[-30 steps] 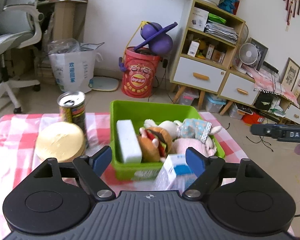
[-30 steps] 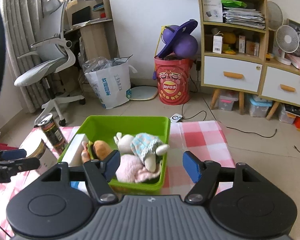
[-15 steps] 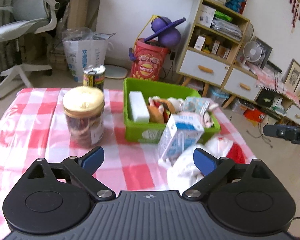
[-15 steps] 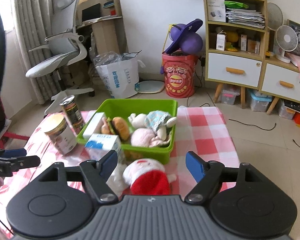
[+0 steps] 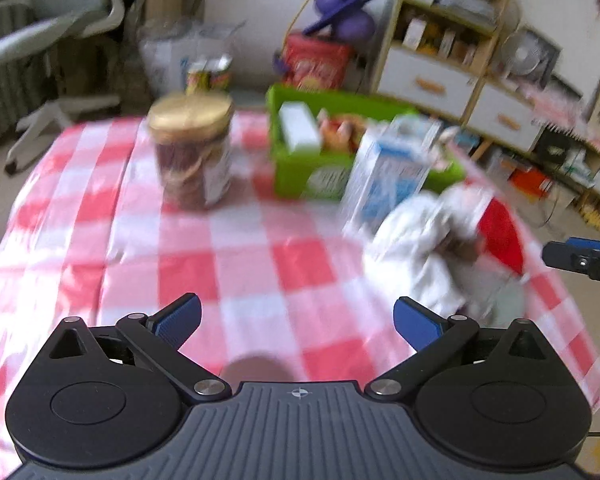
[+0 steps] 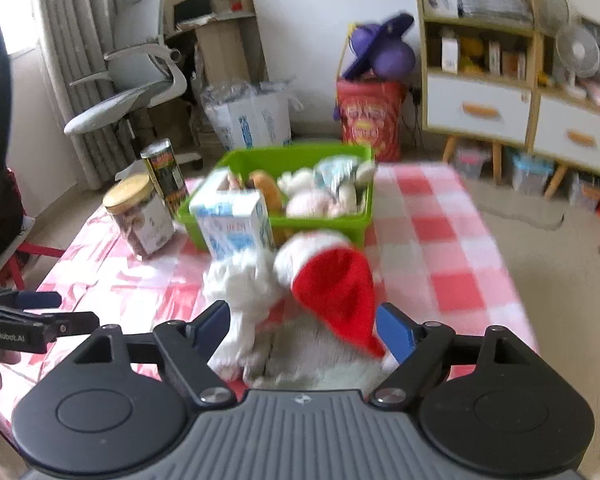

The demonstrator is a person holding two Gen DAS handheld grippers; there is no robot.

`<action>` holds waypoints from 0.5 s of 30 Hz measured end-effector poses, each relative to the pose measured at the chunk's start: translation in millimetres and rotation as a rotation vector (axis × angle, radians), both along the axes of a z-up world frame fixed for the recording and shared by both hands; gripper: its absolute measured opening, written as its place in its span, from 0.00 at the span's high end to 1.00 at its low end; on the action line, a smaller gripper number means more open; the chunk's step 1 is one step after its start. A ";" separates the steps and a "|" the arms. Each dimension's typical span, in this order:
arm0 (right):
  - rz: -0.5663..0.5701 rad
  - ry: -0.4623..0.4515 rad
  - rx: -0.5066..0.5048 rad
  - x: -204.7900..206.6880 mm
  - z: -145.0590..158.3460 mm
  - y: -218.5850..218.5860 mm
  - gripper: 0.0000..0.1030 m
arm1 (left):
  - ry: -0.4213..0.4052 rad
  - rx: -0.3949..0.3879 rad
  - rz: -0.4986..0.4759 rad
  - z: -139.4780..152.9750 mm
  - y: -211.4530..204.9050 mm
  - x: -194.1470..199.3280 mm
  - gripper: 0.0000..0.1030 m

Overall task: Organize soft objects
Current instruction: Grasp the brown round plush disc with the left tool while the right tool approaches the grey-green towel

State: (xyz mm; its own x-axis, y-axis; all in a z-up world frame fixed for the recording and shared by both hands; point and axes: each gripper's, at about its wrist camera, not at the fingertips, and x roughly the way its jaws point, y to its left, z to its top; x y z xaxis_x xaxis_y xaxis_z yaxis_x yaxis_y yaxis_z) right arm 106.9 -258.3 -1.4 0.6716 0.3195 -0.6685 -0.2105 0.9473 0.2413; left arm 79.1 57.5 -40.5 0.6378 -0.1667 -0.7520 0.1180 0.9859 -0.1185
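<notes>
A white plush with a red hat (image 6: 332,284) lies on the checked tablecloth, in front of the green bin (image 6: 324,226). Several soft toys (image 6: 312,200) fill the bin. My right gripper (image 6: 304,324) hangs low over the plush. Its jaws are opening with the plush between them, and the blue pads do not visibly press on it. In the left wrist view the same plush (image 5: 432,248) lies off to the right. My left gripper (image 5: 296,320) hovers over bare cloth with nothing between its jaws, which are opening wide.
A blue-and-white milk carton (image 6: 232,224) stands just behind the plush, against the bin. A gold-lidded jar (image 5: 192,148) and a tall can (image 6: 166,176) stand left of the bin. The table's right edge (image 6: 512,280) lies close to the plush. Shelves and a chair stand beyond.
Both grippers have drawn back from the bin and sunk toward the table. The plush has come into view and now lies between the right jaws. Both pairs of jaws stand wider.
</notes>
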 end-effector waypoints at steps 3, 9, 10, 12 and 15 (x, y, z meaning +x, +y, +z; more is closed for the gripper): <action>0.039 0.031 -0.039 -4.8 -7.9 7.8 0.44 | 0.061 0.003 0.025 -11.3 8.0 -2.2 0.05; 0.070 0.082 -0.078 -17.7 -31.5 17.2 0.43 | 0.156 0.000 0.044 -33.8 19.5 -12.2 0.06; 0.054 0.093 -0.092 -19.8 -37.5 19.5 0.43 | 0.163 -0.009 0.043 -36.9 20.5 -14.5 0.06; 0.072 0.098 -0.124 -24.6 -43.1 25.1 0.43 | 0.162 -0.017 0.039 -43.0 20.8 -20.8 0.07; 0.130 0.089 -0.142 -35.9 -52.1 32.4 0.43 | 0.147 -0.002 0.014 -49.5 17.6 -27.6 0.07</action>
State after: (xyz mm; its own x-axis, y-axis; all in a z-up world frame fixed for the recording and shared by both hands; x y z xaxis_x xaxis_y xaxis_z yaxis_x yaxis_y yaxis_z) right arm 71.0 -225.9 -53.4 0.5676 0.2981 -0.7674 -0.3168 0.9395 0.1307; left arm 51.5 75.1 -90.0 0.5228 -0.1605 -0.8372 0.0859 0.9870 -0.1356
